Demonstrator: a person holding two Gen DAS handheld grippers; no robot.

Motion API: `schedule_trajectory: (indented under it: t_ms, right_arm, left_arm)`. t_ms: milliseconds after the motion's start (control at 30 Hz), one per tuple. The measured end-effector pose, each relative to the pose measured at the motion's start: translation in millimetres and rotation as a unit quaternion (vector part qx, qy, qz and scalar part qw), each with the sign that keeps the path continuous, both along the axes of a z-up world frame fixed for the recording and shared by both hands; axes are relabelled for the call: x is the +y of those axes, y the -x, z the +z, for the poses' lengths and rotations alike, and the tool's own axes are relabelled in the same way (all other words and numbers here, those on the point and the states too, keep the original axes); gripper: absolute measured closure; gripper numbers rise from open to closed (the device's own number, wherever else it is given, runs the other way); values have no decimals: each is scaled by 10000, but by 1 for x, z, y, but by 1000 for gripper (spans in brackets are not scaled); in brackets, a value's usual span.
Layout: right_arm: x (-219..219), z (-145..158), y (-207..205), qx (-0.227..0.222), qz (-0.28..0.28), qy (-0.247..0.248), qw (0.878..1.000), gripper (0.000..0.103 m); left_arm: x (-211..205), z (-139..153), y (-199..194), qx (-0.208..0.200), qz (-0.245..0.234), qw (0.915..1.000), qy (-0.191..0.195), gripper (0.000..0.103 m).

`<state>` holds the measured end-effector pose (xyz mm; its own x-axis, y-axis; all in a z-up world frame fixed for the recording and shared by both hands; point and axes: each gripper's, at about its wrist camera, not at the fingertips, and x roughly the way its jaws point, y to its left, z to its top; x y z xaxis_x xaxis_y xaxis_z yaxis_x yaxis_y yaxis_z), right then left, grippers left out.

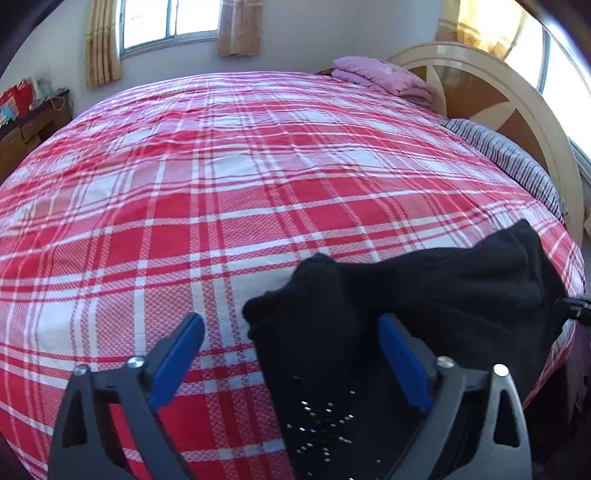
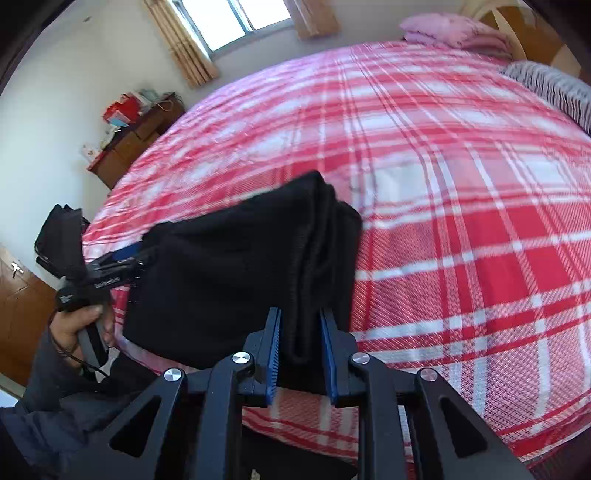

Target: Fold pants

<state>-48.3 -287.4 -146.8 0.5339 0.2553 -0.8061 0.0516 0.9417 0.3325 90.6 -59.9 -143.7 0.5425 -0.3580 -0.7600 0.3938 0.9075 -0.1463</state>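
The black pants (image 1: 424, 295) lie folded into a thick bundle near the front edge of the bed with the red and white plaid cover (image 1: 221, 184). My left gripper (image 1: 291, 325) is open, its blue pads on either side of the bundle's left end, not pinching it. In the right wrist view my right gripper (image 2: 301, 325) is shut on the right end of the pants (image 2: 229, 266), gripping several stacked layers. The left gripper (image 2: 122, 264) shows there at the bundle's far left, held by a hand.
A folded pink blanket (image 1: 380, 77) and a striped pillow (image 1: 506, 155) lie by the rounded headboard (image 1: 517, 99). A wooden dresser (image 2: 133, 144) with red items stands by the wall beyond the bed. A window with curtains (image 1: 170, 22) is behind.
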Motion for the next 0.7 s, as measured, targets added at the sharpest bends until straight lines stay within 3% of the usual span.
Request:
schedule_trajectory:
  t_ms: [67, 167, 333, 467, 567, 700]
  right_arm:
    - [-3, -8, -4, 84, 64, -38, 9999, 82]
    - [-1, 3, -1, -89, 178, 75, 9998, 78]
    - [12, 44, 5, -943, 13, 837, 9920, 69]
    - [29, 55, -12, -1281, 641, 229, 9894, 59]
    - [35, 39, -38, -1082, 653, 163, 9919, 59]
    - [11, 1, -67, -389, 86, 76, 9992, 59]
  left_arm:
    - [2, -1, -2, 29, 35, 10000, 65, 0]
    - [4, 5, 1, -24, 78, 9999, 108, 0]
    - [3, 21, 11, -359, 98, 9993, 94, 0]
    - [-7, 24, 16, -550, -44, 9985, -63, 0]
    - [-17, 18, 18, -596, -156, 9973, -394, 0]
    - [-16, 14, 17, -539, -161, 9979, -332, 0]
